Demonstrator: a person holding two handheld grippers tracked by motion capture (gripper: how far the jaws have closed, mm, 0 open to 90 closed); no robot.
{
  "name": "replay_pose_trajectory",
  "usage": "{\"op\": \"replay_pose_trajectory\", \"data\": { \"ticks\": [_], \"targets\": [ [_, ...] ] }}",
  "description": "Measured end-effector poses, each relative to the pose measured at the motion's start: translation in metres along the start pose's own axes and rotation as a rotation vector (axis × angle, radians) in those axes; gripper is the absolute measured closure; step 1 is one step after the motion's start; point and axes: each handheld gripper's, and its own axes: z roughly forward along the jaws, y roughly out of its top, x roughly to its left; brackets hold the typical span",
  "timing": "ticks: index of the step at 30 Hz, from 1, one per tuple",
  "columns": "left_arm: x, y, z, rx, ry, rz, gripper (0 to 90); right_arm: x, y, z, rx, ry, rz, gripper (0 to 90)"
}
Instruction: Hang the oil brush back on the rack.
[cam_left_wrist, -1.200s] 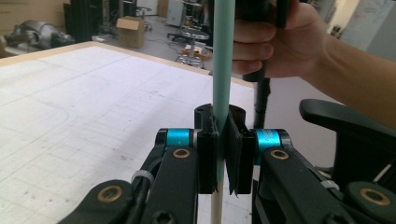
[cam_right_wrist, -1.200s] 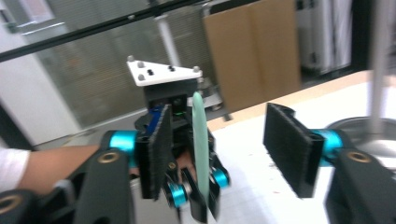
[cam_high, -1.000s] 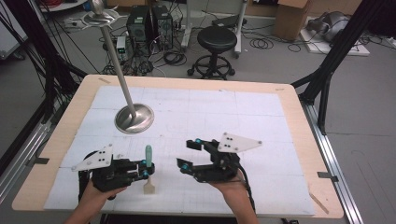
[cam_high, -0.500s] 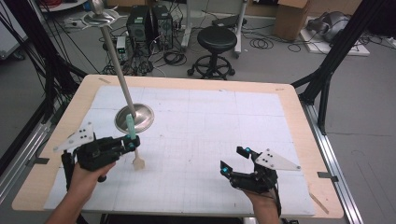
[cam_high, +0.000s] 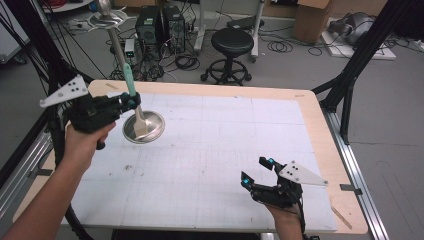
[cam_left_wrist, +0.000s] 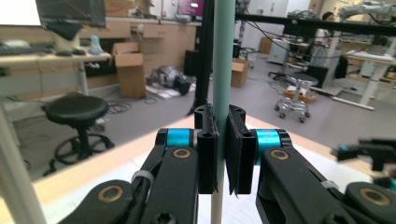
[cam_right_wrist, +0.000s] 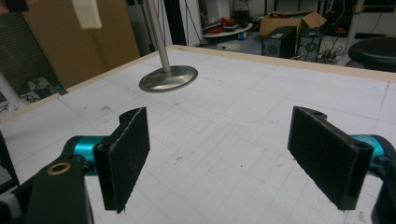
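My left gripper is shut on a long tool with a teal handle and a cream flat head. I hold it upright in the air, at the far left, in front of a metal stand's round base. In the left gripper view the handle runs straight up between the closed pads of the left gripper. My right gripper hovers low near the front right of the table. Its jaws have just opened wider and nothing is between them in the right gripper view. The stand's base lies far beyond them.
The stand's thin pole rises from the base to a small dish at the top. A white gridded mat covers the wooden table. A black stool and computer cases stand on the floor beyond the far edge.
My left hand has lifted the tool off the mat and carried it up and away to the stand. My right hand moved to the front right, then stayed still.
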Motion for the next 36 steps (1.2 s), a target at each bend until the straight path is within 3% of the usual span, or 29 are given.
{"op": "replay_pose_trajectory", "data": {
  "ticks": [3,7,12,19,36],
  "targets": [
    [0.008,0.015,0.006,0.011,0.010,0.002,83.6,0.000,-0.001,0.000,0.007,0.002,0.002,19.8],
    [0.023,0.029,0.015,0.018,0.016,-0.027,83.6,0.000,-0.001,0.002,0.008,0.012,0.001,19.9],
    [0.031,0.036,0.019,0.024,0.044,-0.027,83.6,0.002,-0.002,0.003,0.012,0.024,0.004,19.9],
    [0.041,0.034,0.020,0.025,0.103,-0.053,83.6,0.003,-0.001,0.005,0.012,0.037,-0.002,20.1],
    [0.049,0.034,0.027,0.027,0.129,-0.067,83.6,0.004,-0.001,0.006,0.014,0.047,0.009,20.1]
  ]
}}
